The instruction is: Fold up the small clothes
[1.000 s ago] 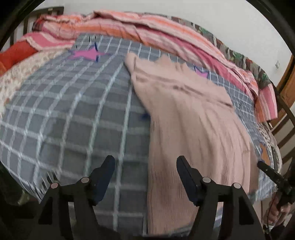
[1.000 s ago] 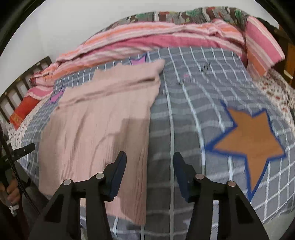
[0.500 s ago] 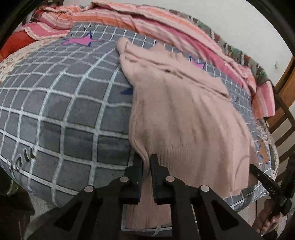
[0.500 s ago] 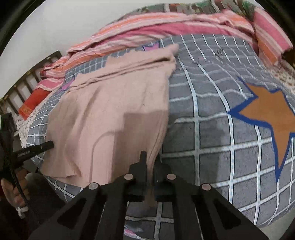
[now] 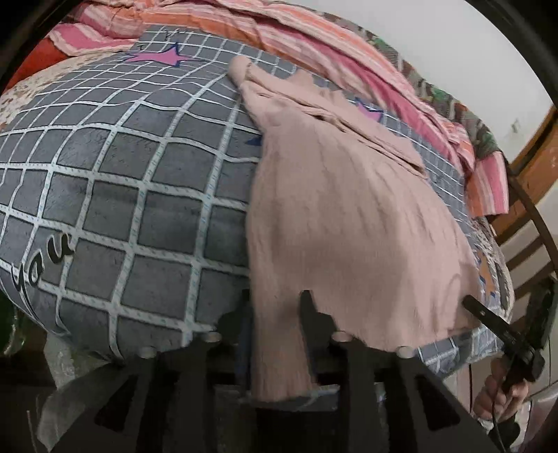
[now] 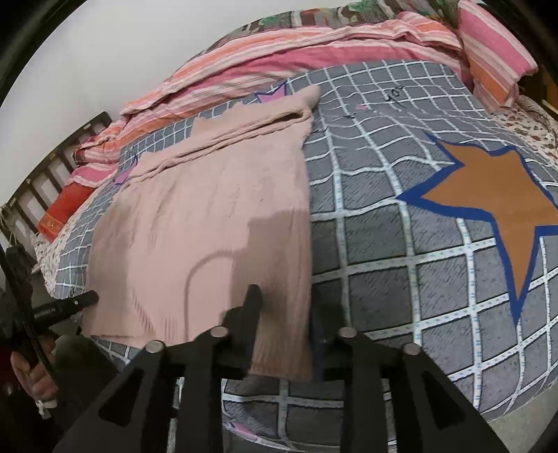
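A pale pink knit garment lies spread on the grey checked blanket; it also shows in the right wrist view. My left gripper stands at its near left hem corner. Its jaws are parted, with the hem fabric lying loose between and over them. My right gripper stands at the near right hem corner. Its jaws are also parted with the hem between them. The right finger of each gripper is partly hidden by cloth.
A striped pink and orange quilt is piled along the far side of the bed. An orange star is printed on the blanket to the right. A wooden bed frame stands at the left and a wooden chair at the right.
Half a second ago both grippers were shut on the hem corners. Now both have opened and the hem lies loose between the fingers. A second ago they were open, short of the hem.
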A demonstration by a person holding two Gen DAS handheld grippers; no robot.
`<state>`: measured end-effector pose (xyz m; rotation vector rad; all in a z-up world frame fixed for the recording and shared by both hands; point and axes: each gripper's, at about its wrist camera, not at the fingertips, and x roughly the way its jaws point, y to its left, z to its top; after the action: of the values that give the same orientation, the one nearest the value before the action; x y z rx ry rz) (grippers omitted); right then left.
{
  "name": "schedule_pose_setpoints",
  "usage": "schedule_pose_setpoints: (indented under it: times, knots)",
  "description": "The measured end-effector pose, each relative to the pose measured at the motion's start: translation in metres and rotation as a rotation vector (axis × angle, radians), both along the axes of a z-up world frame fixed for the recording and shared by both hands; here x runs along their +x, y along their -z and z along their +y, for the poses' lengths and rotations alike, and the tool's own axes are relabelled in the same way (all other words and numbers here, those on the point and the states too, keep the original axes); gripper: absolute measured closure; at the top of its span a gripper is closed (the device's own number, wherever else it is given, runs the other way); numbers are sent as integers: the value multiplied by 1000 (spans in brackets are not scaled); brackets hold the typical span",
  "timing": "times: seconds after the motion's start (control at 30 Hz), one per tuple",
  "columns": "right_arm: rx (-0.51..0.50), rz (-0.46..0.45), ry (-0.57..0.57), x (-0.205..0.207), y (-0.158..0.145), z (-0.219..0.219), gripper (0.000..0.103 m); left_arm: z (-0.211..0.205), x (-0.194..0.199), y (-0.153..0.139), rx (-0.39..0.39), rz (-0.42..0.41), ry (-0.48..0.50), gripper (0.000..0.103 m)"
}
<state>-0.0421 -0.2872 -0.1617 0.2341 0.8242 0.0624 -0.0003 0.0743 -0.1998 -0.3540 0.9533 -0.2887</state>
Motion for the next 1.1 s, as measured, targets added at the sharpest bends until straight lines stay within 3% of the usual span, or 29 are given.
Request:
schedule_pose_setpoints:
  times: [0.07,0.17,0.23,0.27,0.37,0.43,0.63,0.73,1.1]
  knots:
    - [-2,10,-6,-2,3,2,76,-2,-5,0,-23,-5,17,54]
    - [9,25,-8,-1,6,4,78,-7,-10,0,-13,-4,-1,56]
    - [15,29,-11,0,7,5,96,-8,-6,0,-11,24,-3,83]
    - [21,32,-22,0,6,6,97,-6,-3,1,-36,51,9,96]
    - [-1,-20,-27,-6,-7,10,98,10,-1,-4,-197,67,7,96]
    - [8,-63,-27,-14,-21,9,98,19,-4,-18,-242,34,-4,96]
    - [70,-123,-8,-17,-53,4,98,26,-10,-65,-242,-81,-11,96]
    - [98,-144,6,-16,-66,3,98,23,-9,-83,-197,-135,-23,96]
    - [210,-206,9,-6,-97,-1,98,23,-1,-120,-184,-223,-35,96]
